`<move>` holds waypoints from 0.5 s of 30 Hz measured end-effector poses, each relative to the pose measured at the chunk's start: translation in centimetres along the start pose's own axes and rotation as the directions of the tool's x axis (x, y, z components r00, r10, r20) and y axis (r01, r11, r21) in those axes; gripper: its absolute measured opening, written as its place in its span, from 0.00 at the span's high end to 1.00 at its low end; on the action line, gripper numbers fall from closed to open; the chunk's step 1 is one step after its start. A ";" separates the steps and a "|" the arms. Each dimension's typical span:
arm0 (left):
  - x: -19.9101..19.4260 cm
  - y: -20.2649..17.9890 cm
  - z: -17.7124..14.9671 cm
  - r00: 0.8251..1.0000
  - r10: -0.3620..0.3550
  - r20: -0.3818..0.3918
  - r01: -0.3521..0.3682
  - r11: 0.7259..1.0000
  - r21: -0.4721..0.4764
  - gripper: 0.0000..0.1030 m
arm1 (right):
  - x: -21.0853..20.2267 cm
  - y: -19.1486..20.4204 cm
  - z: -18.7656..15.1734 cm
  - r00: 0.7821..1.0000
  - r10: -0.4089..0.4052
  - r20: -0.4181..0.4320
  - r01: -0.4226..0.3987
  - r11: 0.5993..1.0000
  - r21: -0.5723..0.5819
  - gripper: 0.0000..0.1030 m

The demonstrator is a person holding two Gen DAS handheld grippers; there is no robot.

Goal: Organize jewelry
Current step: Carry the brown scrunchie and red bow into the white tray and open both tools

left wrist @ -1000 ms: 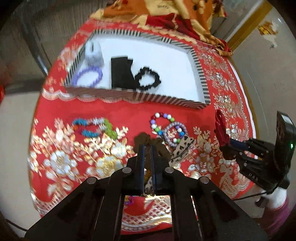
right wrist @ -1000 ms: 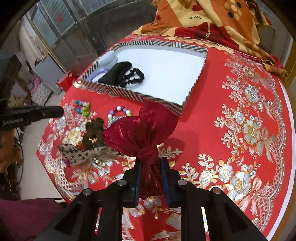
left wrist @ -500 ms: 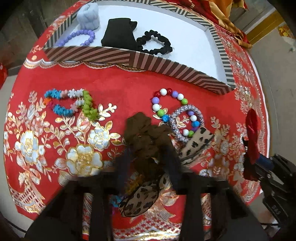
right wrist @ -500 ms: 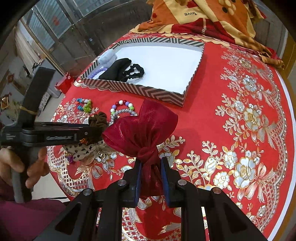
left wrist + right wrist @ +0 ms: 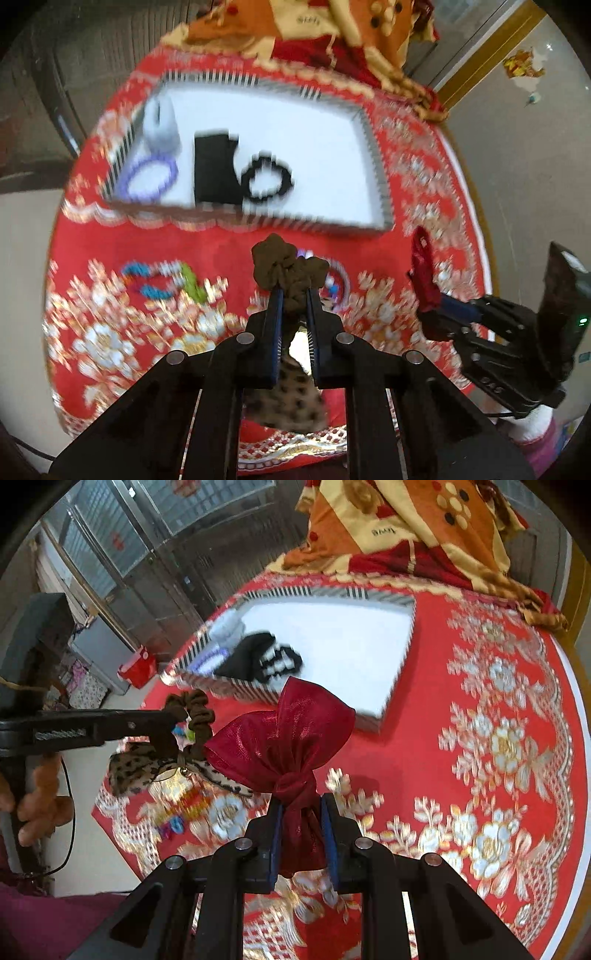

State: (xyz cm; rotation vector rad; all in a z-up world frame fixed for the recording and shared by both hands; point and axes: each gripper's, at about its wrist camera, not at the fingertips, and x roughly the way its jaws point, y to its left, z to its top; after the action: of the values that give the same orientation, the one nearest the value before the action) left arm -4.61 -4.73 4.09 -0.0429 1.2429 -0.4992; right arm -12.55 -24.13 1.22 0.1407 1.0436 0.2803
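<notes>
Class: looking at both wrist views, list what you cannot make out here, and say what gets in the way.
- Beaded bracelets, left view: mostly hidden behind the brown scrunchie and blurred.
- Tray contents, both views: motion blur smears detail.
- Leopard bow, left view: covered by the left gripper.
- Red bow, right view: lower part hidden between the right gripper fingers.

The right half of the striped tray (image 5: pixel 373 147) has a bare white floor, open from above. Its left half is crowded by a grey pouch (image 5: pixel 160 125), purple bracelet (image 5: pixel 149 177), black pouch (image 5: pixel 214 170) and black scrunchie (image 5: pixel 266 180). The tray's near wall stands between it and both gripped loads.
</notes>
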 end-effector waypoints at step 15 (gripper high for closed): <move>-0.9 2.6 11.1 0.994 0.056 0.096 -0.055 0.998 -0.011 0.89 | 4.4 -0.8 9.5 0.999 -0.032 0.034 0.028 0.996 0.090 0.82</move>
State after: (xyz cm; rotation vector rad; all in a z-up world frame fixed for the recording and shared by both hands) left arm 6.23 -4.71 7.87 -0.0393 1.1489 -0.4388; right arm -2.10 -23.39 2.12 0.2098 1.0230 0.2031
